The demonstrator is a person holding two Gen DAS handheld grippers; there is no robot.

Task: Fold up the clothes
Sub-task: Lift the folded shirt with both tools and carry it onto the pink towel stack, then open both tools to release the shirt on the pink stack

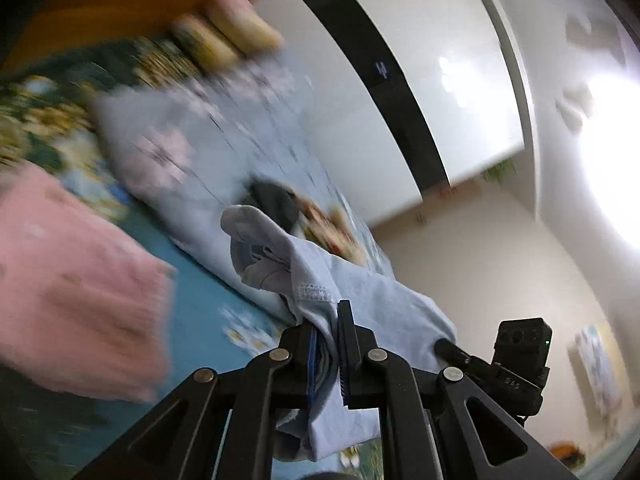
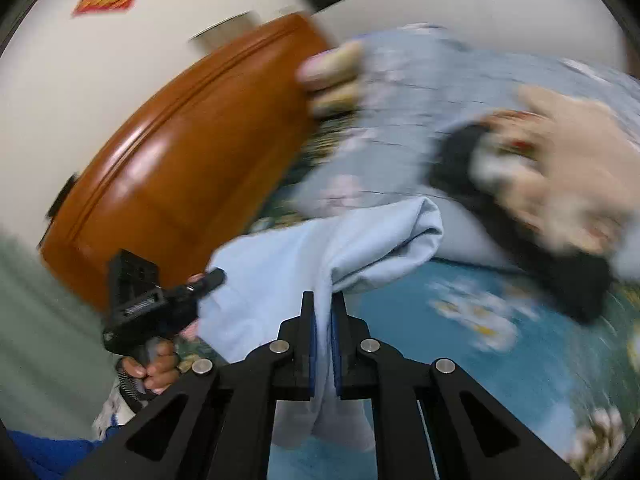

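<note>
A pale blue garment (image 1: 360, 304) hangs stretched between both grippers above the bed. My left gripper (image 1: 330, 320) is shut on one bunched edge of it, with a stitched hem showing just past the pads. My right gripper (image 2: 323, 304) is shut on another edge of the same pale blue garment (image 2: 320, 256), and cloth hangs down below the jaws. In the right wrist view the left gripper's body (image 2: 140, 304) sits at the left, held by a hand (image 2: 156, 372). In the left wrist view the right gripper's body (image 1: 516, 360) shows at the lower right. Both views are blurred by motion.
The bed has a blue flowered sheet (image 2: 460, 320) and a light blue flowered quilt (image 1: 200, 152). A pink garment (image 1: 76, 280) lies at the left, a dark and cream pile (image 2: 552, 184) at the right. An orange wooden headboard (image 2: 180, 160) and rolled pillows (image 1: 228, 36) stand behind.
</note>
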